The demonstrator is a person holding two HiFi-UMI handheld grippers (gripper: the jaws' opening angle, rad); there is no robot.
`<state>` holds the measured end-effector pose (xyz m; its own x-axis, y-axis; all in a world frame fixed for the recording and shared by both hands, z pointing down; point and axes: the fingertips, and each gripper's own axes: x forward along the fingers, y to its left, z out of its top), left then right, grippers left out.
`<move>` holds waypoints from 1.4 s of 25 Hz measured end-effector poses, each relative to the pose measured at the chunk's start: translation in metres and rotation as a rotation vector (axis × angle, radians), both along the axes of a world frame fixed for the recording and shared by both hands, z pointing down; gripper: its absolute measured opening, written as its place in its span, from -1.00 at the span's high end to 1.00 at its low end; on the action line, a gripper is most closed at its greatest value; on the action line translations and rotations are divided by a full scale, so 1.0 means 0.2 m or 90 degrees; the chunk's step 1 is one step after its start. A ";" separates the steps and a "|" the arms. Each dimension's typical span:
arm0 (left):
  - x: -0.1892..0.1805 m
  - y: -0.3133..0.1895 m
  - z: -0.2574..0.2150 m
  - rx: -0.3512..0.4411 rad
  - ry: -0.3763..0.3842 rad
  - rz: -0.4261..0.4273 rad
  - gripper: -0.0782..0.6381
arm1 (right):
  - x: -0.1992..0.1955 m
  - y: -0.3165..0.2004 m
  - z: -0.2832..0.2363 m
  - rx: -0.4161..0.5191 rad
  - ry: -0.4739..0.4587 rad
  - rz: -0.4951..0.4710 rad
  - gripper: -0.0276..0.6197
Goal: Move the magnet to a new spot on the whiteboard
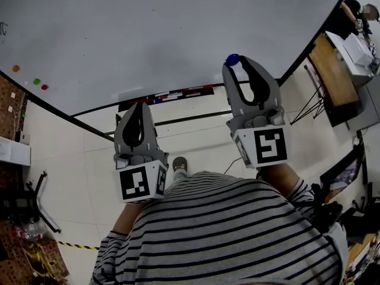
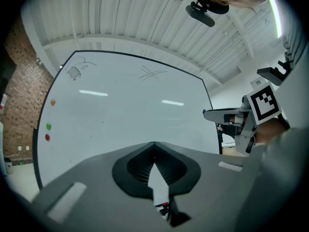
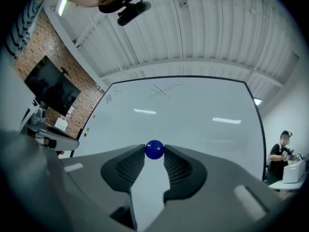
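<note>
Small round blue magnet [image 3: 154, 149] is clamped between the tips of the right tongs [image 3: 154, 152], held up before the lower right part of the large white whiteboard [image 1: 166, 34]; contact with the board cannot be confirmed. Left tongs [image 2: 154, 145] are lower, pressed together with nothing between them. Orange, green and red dot magnets [image 1: 37, 81] sit at the board's far left edge.

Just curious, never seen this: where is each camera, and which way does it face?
Head view: on the person's head, looking down at whiteboard, left gripper, right gripper, striped shirt.
Left gripper view: along its shut jaws toward the whiteboard.
Right gripper view: along its jaws, clamped on the blue magnet.
Shared: all show the whiteboard.
</note>
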<state>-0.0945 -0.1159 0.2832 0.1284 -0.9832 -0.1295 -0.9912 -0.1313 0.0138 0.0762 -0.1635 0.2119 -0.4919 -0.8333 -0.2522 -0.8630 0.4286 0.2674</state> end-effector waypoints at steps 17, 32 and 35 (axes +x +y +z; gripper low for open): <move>-0.58 -0.64 -0.11 0.024 0.008 0.036 0.74 | -0.36 -0.85 -0.16 0.073 0.094 0.160 0.54; -0.36 -0.37 -0.12 0.021 0.000 0.027 0.74 | -0.25 -0.51 -0.22 0.096 0.005 0.071 0.46; -0.21 -0.20 -0.12 0.031 -0.003 0.023 0.74 | -0.09 -0.30 -0.17 0.072 -0.007 0.055 0.44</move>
<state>-0.1371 -0.1565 0.2584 0.1647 -0.9703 -0.1769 -0.9859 -0.1675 0.0011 0.0577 -0.2227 0.1774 -0.4166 -0.8381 -0.3523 -0.8985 0.3206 0.2998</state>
